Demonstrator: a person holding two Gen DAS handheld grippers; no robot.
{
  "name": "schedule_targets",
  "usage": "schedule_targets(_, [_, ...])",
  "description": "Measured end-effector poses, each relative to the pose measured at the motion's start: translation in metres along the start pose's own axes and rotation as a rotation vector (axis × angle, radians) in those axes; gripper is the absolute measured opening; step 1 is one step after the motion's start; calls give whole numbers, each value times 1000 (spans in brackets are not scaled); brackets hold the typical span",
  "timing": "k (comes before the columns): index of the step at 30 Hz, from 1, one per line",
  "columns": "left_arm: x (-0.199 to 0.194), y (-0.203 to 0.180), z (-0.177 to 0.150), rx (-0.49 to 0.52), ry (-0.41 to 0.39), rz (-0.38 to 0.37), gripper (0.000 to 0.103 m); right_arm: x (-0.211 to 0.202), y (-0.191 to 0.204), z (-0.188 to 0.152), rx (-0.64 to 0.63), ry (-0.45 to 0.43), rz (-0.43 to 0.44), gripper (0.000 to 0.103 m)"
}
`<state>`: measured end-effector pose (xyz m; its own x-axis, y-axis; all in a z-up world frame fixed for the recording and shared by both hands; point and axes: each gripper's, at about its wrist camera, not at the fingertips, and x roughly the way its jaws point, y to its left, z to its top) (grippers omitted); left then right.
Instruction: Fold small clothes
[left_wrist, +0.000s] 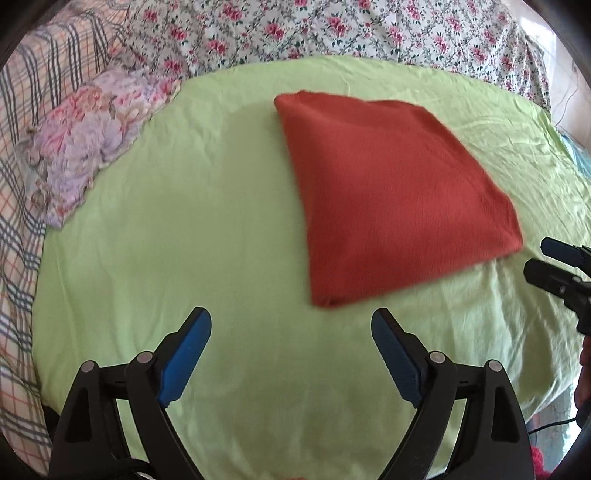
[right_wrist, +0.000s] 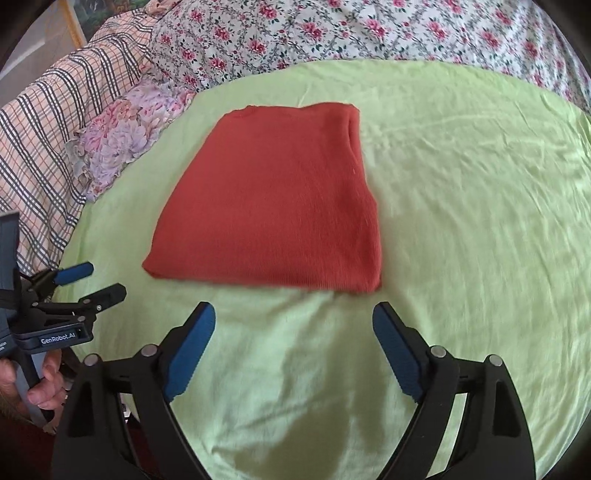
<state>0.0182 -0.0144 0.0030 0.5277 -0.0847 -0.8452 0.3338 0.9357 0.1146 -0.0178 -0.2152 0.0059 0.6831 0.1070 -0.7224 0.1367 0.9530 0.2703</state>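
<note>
In the left wrist view, a checked blanket (left_wrist: 22, 155) fills the far left edge, and a small pastel floral cloth (left_wrist: 92, 140) lies bunched beside it in the upper left, partly on the pale green sheet (left_wrist: 184, 240) that covers the bed. A rose-print bedspread (left_wrist: 332, 29) runs across the top of the frame. At the bottom, the left claw (left_wrist: 291, 328) stands released, its blue pads spread wide over bare green sheet with nothing between them. Just above and right of centre lies the red folded garment (left_wrist: 388, 192), flat on the sheet, its near corner close to the claw's tips but apart from them. At the right edge the right claw (left_wrist: 543, 258) shows in part, near the garment's right corner. In the right wrist view, a hand (right_wrist: 40, 384) holds the left claw (right_wrist: 99, 280) at the lower left, its fingers apart. The garment (right_wrist: 269, 199) lies centre-left, and the right claw (right_wrist: 293, 317) below it is released and empty, just short of the near edge.
</note>
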Motion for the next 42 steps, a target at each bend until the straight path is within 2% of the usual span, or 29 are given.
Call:
schedule_targets(3, [4, -7, 12, 11, -6, 18, 91, 3, 1, 10, -13, -10, -4, 95])
schedule_targets(15, [21, -16, 41, 42, 11, 62, 93, 20, 3, 40, -50, 21, 15, 98])
schedule_targets(42, [18, -11, 52, -4, -4, 25, 93, 39, 11, 58, -58, 111, 53, 99])
